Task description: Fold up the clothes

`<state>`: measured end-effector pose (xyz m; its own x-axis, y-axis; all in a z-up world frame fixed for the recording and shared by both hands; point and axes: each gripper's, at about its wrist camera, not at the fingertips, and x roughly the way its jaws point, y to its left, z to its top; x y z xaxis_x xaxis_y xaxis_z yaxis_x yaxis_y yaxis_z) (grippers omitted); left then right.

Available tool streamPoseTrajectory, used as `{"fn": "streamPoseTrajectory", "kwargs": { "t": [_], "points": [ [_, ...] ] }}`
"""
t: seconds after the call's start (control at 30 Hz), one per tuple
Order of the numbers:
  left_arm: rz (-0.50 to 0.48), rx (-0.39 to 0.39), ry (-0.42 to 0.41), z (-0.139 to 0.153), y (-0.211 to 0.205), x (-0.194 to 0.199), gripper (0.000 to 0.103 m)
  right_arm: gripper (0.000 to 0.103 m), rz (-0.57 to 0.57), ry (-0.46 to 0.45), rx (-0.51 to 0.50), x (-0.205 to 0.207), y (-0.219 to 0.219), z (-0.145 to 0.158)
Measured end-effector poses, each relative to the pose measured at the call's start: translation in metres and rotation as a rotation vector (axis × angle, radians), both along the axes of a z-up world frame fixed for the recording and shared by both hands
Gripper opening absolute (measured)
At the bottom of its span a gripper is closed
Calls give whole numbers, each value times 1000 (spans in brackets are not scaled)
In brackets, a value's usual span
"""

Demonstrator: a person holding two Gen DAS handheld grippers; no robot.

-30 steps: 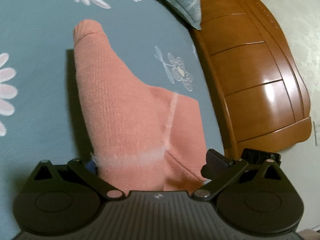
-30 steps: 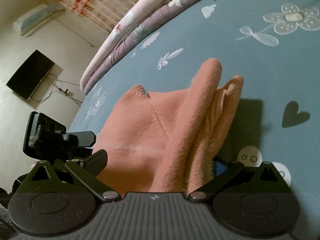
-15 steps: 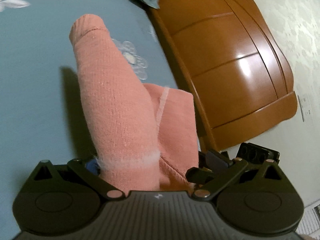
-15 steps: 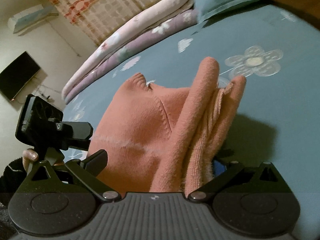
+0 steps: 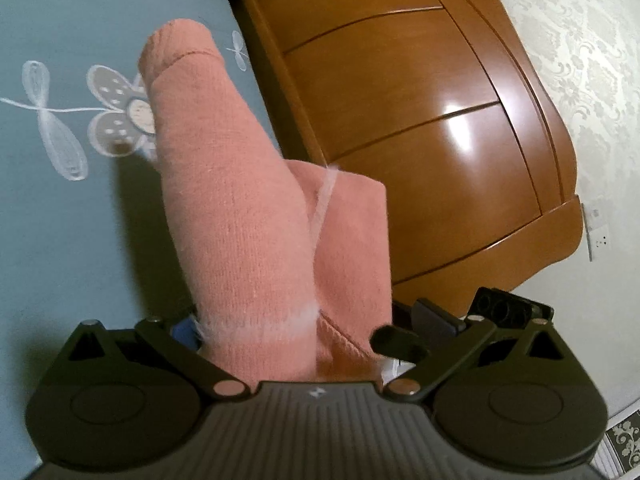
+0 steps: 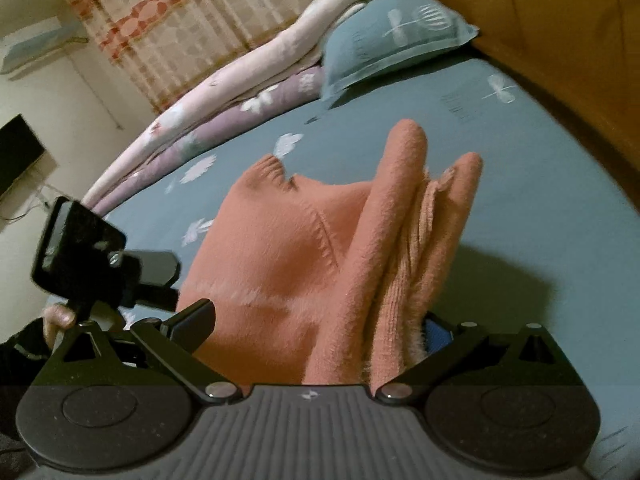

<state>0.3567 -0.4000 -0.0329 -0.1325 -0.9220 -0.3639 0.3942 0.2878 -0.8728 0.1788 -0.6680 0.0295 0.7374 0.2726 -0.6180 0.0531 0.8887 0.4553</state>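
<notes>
Nearest the left wrist camera, the left gripper [image 5: 280, 344] is clamped on the salmon-pink knit sweater [image 5: 240, 220], whose fabric fills the gap between its linkage arms and hides the fingertips. From that grip a rolled sleeve or folded edge rises up and away, ending in a ribbed cuff [image 5: 176, 48] above the teal bedsheet [image 5: 60, 220]; a pale fuzzy band crosses the knit just above the gripper body. Beside the sweater on the sheet lies a printed white flower [image 5: 116, 116], partly covered by the sleeve. Behind the sweater, to its right, stands the glossy wooden headboard [image 5: 420, 120], and beyond that a pale patterned wall [image 5: 580, 60]. At the lower right of the sweater, the right gripper [image 5: 460, 320] appears as a dark shape close to the fabric. Seen from the right wrist camera, the right gripper [image 6: 384, 344] is likewise shut on the sweater [image 6: 280, 260] — several stacked layers pass between its arms, with a blue pad showing just at the right of the cloth. The garment is lifted off the bedsheet [image 6: 540, 200], casting a shadow to its right. Left of the sweater, the left gripper [image 6: 120, 272] holds the opposite edge. Farther behind the sweater lie a teal pillow [image 6: 392, 36], a folded pink and purple quilt [image 6: 224, 96], and — farthest — a checked curtain [image 6: 200, 12].
</notes>
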Motion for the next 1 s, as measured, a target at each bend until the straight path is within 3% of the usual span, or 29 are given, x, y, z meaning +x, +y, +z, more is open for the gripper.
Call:
{"fn": "streamPoseTrajectory", "kwargs": {
  "t": [0.23, 0.4, 0.57, 0.67, 0.8, 0.87, 0.9, 1.0],
  "points": [
    [-15, -17, 60, -14, -47, -6, 101, 103, -55, 44, -13, 11, -59, -6],
    [20, 5, 102, -37, -61, -6, 101, 102, -89, 78, 10, 22, -82, -26],
    [12, 38, 68, -47, -58, -4, 101, 102, -139, 101, 6, 31, -91, -47],
    [-43, 130, -39, -41, -52, -6, 98, 102, -219, 128, -56, 27, -93, -51],
    [-78, 164, -336, 0, -40, -17, 98, 96, -322, 94, -254, 7, -85, -27],
    [-93, 176, -491, 21, -34, -22, 99, 89, -308, 20, -289, -7, -73, -12],
    [-101, 181, -568, 32, -31, -25, 99, 80, -282, -7, -312, -13, -63, -9],
    [-167, 142, -652, 40, -51, -34, 99, 56, -201, -34, -398, -20, -32, -15]
  ]
}}
